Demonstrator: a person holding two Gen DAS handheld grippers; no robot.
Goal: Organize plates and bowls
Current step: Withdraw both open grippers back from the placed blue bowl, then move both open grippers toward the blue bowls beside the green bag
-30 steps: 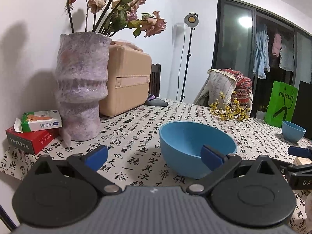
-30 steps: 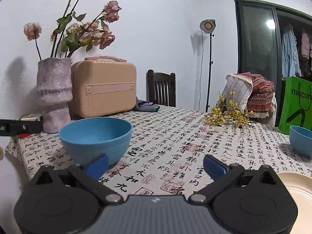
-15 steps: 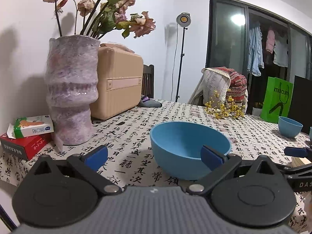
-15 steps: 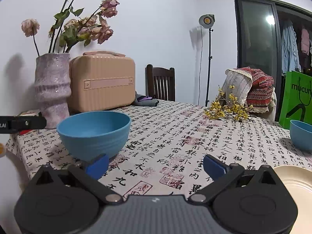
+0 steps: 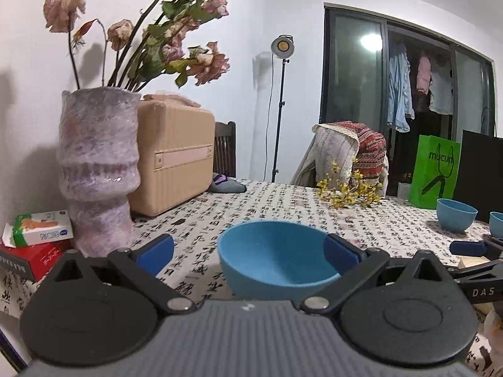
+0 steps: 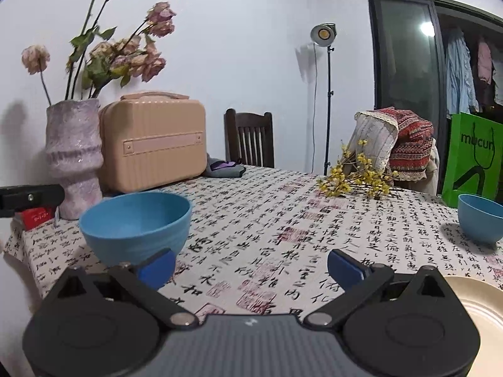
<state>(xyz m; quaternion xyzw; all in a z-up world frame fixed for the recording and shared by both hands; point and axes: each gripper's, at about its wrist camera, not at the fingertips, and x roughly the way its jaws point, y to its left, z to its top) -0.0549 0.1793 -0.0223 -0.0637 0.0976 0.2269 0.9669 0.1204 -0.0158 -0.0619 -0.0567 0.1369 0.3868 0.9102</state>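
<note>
Left wrist view: the left hand-held gripper (image 5: 248,251) is seen with its blue pads spread wide, nothing pinched. A blue bowl (image 5: 276,259) sits upright on the desk (image 5: 283,201), which is covered by a cloth printed with black characters; the bowl lies between the two pads, its right rim just beside or touching the right pad, contact not resolvable. The left pad is well apart from it. A mottled pink vase (image 5: 97,169) with wilted flowers is noted at left, a tan case (image 5: 173,157) just behind it, and two stacked boxes (image 5: 34,242) at the desk corner. Yellow flower sprigs (image 5: 349,191) lie farther back. Two more blue bowls are seen at far right, a small bowl (image 5: 456,218) and a cut-off bowl edge (image 5: 496,224). The tip of the right hand-held gripper (image 5: 468,246) enters from the right edge. Right wrist view: the right hand-held gripper (image 6: 250,265) is also seen spread, empty, above bare cloth. The blue bowl (image 6: 135,224) stands to its left, near the vase (image 6: 74,157). A cream plate (image 6: 481,301) is partly seen at lower right, the small bowl (image 6: 479,218) beyond it.
</note>
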